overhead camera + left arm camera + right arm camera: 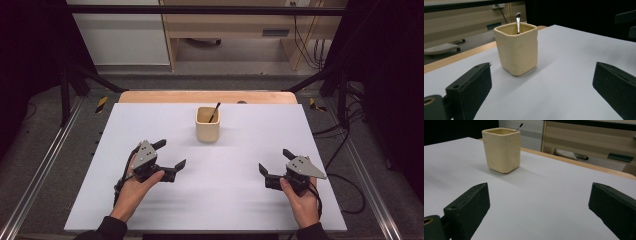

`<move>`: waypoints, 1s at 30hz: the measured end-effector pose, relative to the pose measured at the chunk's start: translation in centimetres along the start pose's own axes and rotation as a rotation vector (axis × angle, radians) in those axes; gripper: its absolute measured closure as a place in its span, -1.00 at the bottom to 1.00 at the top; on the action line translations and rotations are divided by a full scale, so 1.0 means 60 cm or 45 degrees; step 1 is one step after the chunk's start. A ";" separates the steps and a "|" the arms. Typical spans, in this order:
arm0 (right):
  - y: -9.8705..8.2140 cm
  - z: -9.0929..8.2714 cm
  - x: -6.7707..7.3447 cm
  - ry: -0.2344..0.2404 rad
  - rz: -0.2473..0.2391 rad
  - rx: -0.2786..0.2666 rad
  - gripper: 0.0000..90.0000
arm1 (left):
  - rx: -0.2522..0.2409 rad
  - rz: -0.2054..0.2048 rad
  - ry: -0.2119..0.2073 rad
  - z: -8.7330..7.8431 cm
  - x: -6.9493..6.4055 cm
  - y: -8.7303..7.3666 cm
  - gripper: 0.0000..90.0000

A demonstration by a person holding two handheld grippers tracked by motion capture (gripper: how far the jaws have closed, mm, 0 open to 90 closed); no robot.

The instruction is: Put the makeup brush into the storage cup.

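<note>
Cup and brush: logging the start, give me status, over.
Left gripper open, right gripper open, both empty. Cup upright mid-table, brush standing inside. Nothing between grippers and cup.

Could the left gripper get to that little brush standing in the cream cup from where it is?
Probably yes. The left gripper is open, and bare table lies between it and the cup. The brush pokes above the rim, so a grab from above looks feasible.

Cream square cup (207,126) upright mid-table; slim makeup brush (214,113) leaning inside
</note>
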State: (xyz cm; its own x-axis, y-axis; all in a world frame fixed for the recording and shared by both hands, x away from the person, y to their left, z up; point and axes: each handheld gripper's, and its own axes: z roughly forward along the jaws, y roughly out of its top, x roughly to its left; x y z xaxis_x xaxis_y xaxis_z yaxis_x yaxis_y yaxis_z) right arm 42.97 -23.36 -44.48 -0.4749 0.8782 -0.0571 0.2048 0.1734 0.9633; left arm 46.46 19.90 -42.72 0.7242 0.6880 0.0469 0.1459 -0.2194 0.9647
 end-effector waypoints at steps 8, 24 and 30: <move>0.001 -0.015 -0.008 0.001 0.003 0.001 -0.92 | -0.024 0.001 0.034 -0.029 0.016 -0.002 -0.96; -0.003 -0.044 -0.022 -0.011 -0.021 0.011 -0.92 | -0.054 -0.005 0.114 -0.096 0.053 -0.012 -0.96; -0.007 -0.055 -0.030 -0.025 -0.028 0.008 -0.92 | -0.073 -0.022 0.146 -0.116 0.066 -0.017 -0.96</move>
State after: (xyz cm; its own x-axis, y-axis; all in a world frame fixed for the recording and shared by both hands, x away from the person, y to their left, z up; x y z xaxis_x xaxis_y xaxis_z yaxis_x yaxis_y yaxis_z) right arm 40.93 -26.50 -43.95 -0.4622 0.8828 -0.0839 0.1995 0.1957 0.9602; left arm 44.52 27.66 -41.72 0.6395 0.7667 0.0562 0.1165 -0.1690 0.9787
